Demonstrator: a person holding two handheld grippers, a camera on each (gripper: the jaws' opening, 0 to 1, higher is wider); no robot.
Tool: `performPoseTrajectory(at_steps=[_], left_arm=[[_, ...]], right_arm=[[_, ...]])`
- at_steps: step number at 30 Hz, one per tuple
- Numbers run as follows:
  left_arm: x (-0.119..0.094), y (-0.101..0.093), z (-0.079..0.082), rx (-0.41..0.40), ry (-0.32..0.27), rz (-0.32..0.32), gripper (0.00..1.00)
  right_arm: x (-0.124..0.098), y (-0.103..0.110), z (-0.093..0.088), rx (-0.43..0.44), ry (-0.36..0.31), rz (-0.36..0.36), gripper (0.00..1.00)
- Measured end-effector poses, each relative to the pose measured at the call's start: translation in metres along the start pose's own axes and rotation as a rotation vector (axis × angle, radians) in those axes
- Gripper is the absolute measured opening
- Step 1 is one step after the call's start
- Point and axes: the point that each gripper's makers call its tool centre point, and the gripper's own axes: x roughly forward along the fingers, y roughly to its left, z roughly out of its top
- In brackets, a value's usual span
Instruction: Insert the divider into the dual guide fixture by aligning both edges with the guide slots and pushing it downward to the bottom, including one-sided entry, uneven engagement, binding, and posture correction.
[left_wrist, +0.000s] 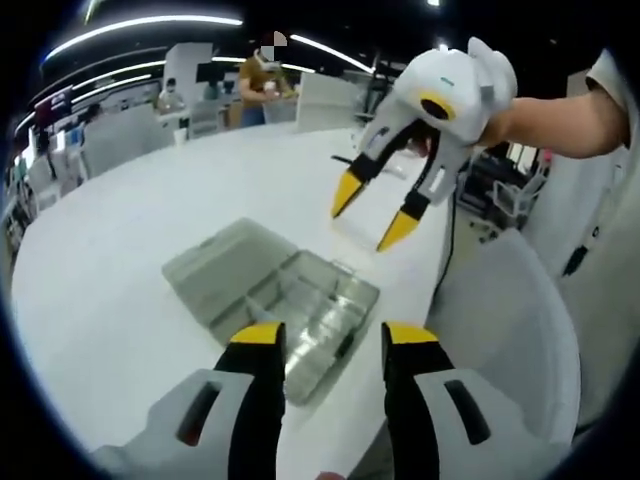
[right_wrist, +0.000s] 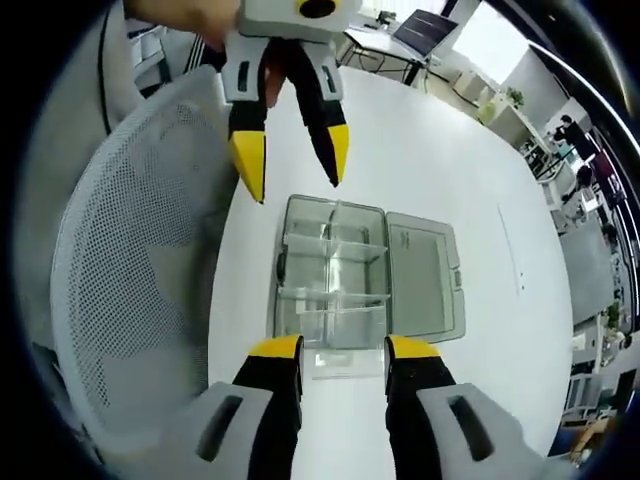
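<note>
A clear plastic compartment box (right_wrist: 330, 270) lies open on the white table (right_wrist: 420, 150), its flat lid (right_wrist: 422, 268) folded out beside it. The same box (left_wrist: 310, 305) and lid (left_wrist: 225, 262) lie just beyond my left gripper (left_wrist: 333, 340), which is open with nothing between its jaws. A small clear divider (right_wrist: 340, 362) lies flat on the table by the box's near wall, seen between the spread jaws of my right gripper (right_wrist: 343, 352), which is open above it. In the left gripper view the right gripper (left_wrist: 372, 212) hovers over a faint clear piece (left_wrist: 355, 232). The left gripper (right_wrist: 292, 160) hangs over the box's far side.
A white mesh chair (right_wrist: 130, 280) stands against the table edge, also seen as the chair (left_wrist: 510, 320). A person's arm (left_wrist: 560, 120) holds the right gripper. People and desks (left_wrist: 260, 75) stand far behind. A laptop (right_wrist: 425, 25) sits on another table.
</note>
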Motion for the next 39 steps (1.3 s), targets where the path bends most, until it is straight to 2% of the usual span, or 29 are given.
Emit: performPoseTrajectory(at_steps=[17, 22, 39], left_arm=[[0.005, 0.003, 0.006, -0.041, -0.007, 0.004, 0.36], [0.004, 0.005, 0.009, -0.055, -0.016, 0.006, 0.36], [0.003, 0.003, 0.028, -0.158, -0.090, -0.013, 0.34]], right_arm=[[-0.010, -0.002, 0.028, -0.007, -0.060, -0.054, 0.27], [-0.014, -0.005, 0.041, -0.006, -0.083, -0.072, 0.27], [-0.017, -0.001, 0.056, -0.018, -0.125, -0.108, 0.27]])
